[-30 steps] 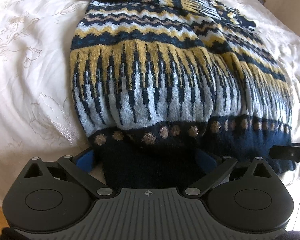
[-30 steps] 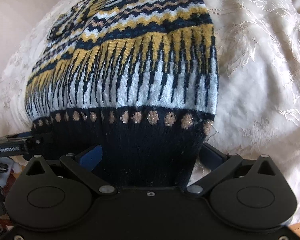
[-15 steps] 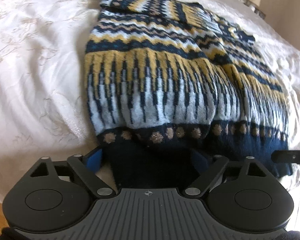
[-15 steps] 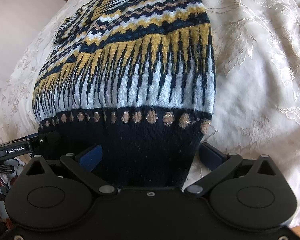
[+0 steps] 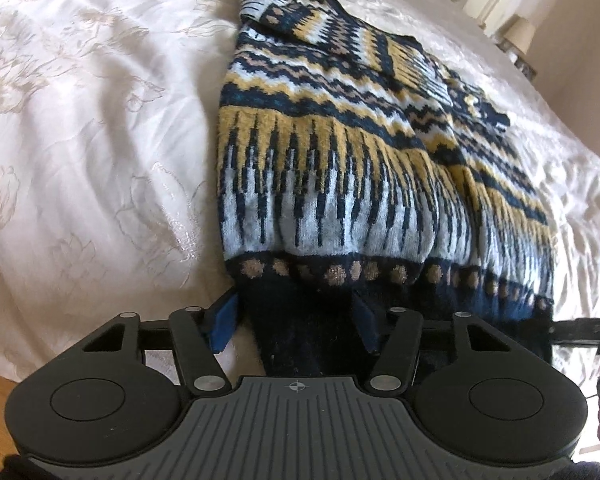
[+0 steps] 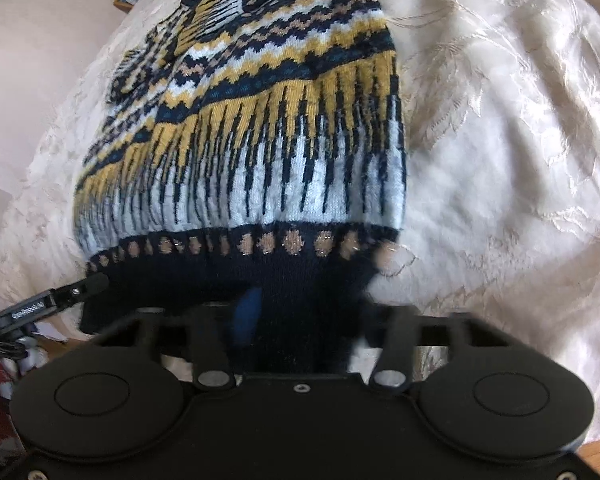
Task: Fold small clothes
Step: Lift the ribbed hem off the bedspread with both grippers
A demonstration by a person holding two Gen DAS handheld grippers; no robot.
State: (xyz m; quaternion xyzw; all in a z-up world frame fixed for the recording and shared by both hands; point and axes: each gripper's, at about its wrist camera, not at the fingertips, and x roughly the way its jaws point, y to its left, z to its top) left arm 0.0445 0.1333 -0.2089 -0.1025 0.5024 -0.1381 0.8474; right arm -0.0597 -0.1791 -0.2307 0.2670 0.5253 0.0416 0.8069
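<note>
While you hold both grippers at the near edge of the bed (image 5: 80, 152), the sweater (image 5: 340, 160) lies lengthwise on the cream quilt, its navy hem (image 5: 312, 320) toward you and its patterned body running away up the bed. Your left gripper (image 5: 296, 324) has the hem's left corner bunched between its blue pads (image 5: 224, 322); the jaws stand part way apart, and you cannot tell whether they truly press the knit. Your right gripper (image 6: 304, 312) sits at the hem's other corner, dark wool filling the gap between its fingers, but that view is blurred, so its hold cannot be judged either. Each gripper's fingertip shows at the edge of the other's view, level along the hem. A lamp (image 5: 520, 34) stands beyond the bed's far corner.
</note>
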